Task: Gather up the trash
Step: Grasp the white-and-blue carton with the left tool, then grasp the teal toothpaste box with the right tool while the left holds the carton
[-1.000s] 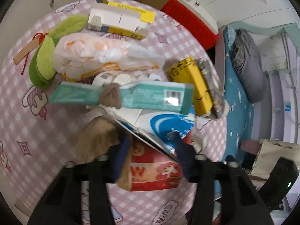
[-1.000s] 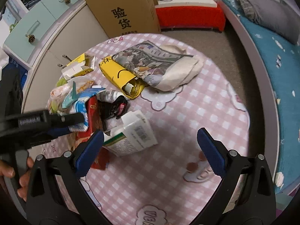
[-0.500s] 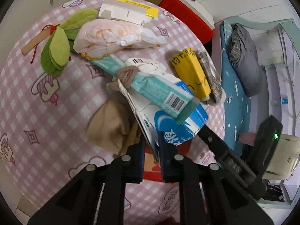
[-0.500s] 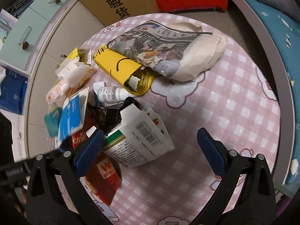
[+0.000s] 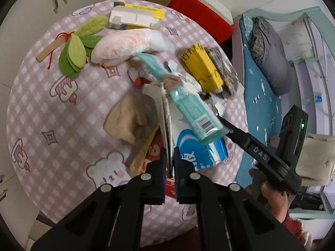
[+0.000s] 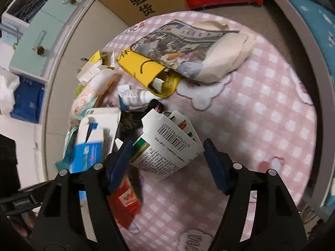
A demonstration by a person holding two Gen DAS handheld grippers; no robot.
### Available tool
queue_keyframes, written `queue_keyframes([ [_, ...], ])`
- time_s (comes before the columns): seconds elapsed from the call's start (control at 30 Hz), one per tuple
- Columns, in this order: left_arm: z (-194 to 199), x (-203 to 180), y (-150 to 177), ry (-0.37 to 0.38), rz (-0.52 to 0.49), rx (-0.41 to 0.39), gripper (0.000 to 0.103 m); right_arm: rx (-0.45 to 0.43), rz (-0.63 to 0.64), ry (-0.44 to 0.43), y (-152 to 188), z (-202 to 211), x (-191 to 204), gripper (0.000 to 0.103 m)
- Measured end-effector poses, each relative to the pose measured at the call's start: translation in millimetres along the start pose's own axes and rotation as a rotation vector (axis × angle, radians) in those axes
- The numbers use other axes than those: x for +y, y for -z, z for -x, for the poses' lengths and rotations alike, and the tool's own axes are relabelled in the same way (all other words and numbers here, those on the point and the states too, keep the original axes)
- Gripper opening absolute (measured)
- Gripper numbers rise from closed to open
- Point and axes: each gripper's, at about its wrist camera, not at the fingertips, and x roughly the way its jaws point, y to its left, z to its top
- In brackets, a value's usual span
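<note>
Trash lies on a pink checked round table (image 5: 52, 108). My left gripper (image 5: 168, 167) is shut on the edge of a flattened blue and white box (image 5: 196, 146), lifted, with a teal tube (image 5: 188, 102) resting on top. The same box shows blurred in the right wrist view (image 6: 94, 138). My right gripper (image 6: 167, 156) is open, its jaws on either side of a white and green barcoded carton (image 6: 167, 146). A red packet (image 6: 125, 198) lies under the left jaw.
A yellow box (image 5: 202, 67), a newspaper-print pouch (image 6: 188, 48), a small white bottle (image 6: 136, 97), a pale orange bag (image 5: 127, 46), a tan cloth (image 5: 129, 119), green felt leaves (image 5: 73, 56) and a yellow-white carton (image 5: 134, 15) lie around. A cardboard box (image 6: 142, 0) stands behind.
My left gripper closed on the blue and white box and lifted it, with the teal tube swinging round on top. My right gripper moved in around the barcoded carton, its jaws narrower.
</note>
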Motion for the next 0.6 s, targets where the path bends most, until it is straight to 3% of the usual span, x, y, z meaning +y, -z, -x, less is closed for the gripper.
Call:
queue_keyframes([
  [0.07, 0, -3, 6, 0.022, 0.007, 0.014, 0.005, -0.018, 0.018, 0.039, 3, 9, -6, 0.01],
  [0.2, 1, -13, 14, 0.025, 0.004, 0.02, 0.005, -0.039, 0.069, 0.07, 7, 24, -11, 0.01],
  [0.23, 1, -17, 17, -0.018, -0.013, 0.028, 0.005, -0.038, 0.077, 0.075, 9, 24, -12, 0.01],
  [0.33, 4, -22, 22, -0.093, -0.062, 0.005, 0.005, -0.064, 0.071, 0.053, 13, 34, -12, 0.018],
  [0.4, 7, -22, 23, -0.124, -0.091, -0.007, 0.005, -0.094, 0.055, 0.02, 14, 46, -6, 0.063],
  [0.47, 10, -24, 26, -0.143, -0.127, -0.013, 0.005, -0.097, 0.064, -0.056, 12, 53, 10, 0.066],
  [0.6, 8, -26, 32, -0.162, -0.184, -0.013, 0.005, -0.056, 0.102, -0.126, 0, 39, 45, 0.066],
])
